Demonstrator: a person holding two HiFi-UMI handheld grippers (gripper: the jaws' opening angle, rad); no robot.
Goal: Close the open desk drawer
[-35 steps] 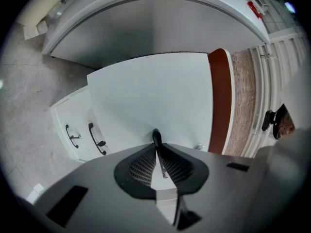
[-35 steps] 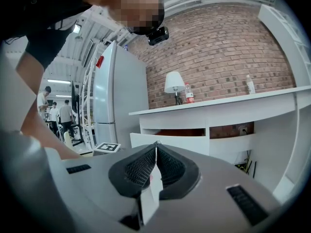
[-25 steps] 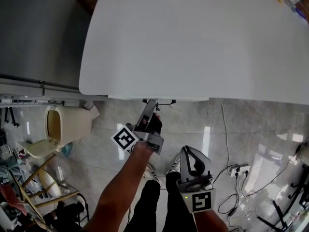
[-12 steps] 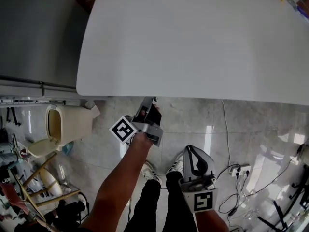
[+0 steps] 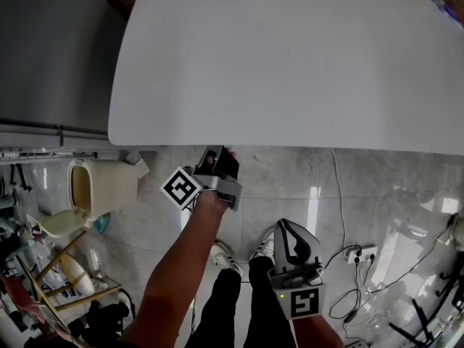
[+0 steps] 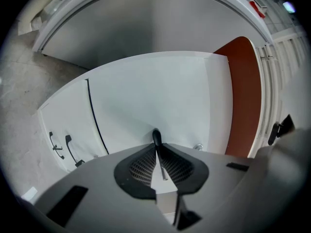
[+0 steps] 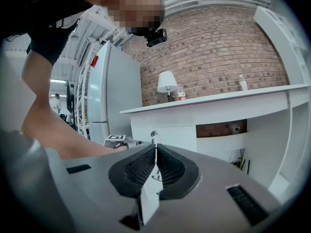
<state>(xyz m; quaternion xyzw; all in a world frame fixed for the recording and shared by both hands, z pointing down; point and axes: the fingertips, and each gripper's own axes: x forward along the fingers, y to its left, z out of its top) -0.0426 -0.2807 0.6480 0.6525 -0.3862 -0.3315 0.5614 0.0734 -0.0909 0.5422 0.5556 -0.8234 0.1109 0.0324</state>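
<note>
The white desk top (image 5: 290, 64) fills the upper head view. My left gripper (image 5: 217, 156) reaches level under its front edge, where the drawer itself is hidden. In the left gripper view the white drawer front (image 6: 160, 91) stands right ahead, and the left gripper (image 6: 156, 147) is shut on its black handle (image 6: 156, 135). My right gripper (image 5: 287, 229) hangs lower and nearer to me, away from the desk. In its own view the right gripper (image 7: 155, 152) is shut with nothing in it.
A grey fridge (image 5: 51, 49) stands left of the desk, with a beige bin (image 5: 98, 187) and floor clutter (image 5: 43, 281) below it. A power strip (image 5: 359, 254) and cables lie on the tiled floor at right. Two more black handles (image 6: 60, 147) show at left.
My left gripper has moved towards the desk with the handle in it. The drawer front's lip and handle, seen past the desk edge before, are now hidden under the top. The right gripper stayed put.
</note>
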